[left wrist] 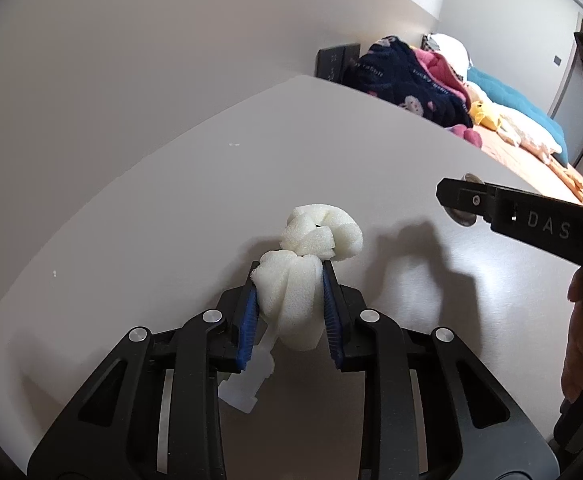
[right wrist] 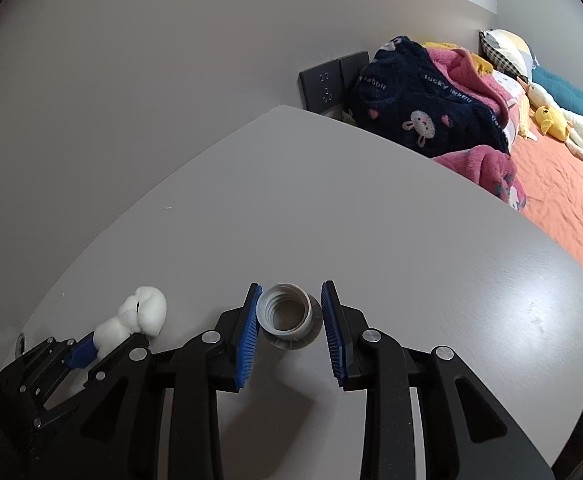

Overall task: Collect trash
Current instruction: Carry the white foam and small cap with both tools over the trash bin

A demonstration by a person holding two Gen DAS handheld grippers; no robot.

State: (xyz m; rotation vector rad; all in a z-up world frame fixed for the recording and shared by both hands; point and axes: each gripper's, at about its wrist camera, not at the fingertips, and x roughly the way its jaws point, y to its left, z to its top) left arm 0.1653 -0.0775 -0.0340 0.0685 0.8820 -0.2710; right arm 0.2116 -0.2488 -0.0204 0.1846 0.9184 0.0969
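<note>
Left tool (left wrist: 289, 304) pinches a knotted white foam scrap (left wrist: 295, 300) between its blue pads at centre frame, above the grey worktop (left wrist: 151, 208). Right tool (right wrist: 291, 320) grips a grey threaded cap (right wrist: 289, 316) at lower centre, open end toward the camera.

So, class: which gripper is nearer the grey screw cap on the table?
Right. The right gripper has the grey screw cap between its pads; the left gripper, off to one side, is clamped on white foam.
</note>
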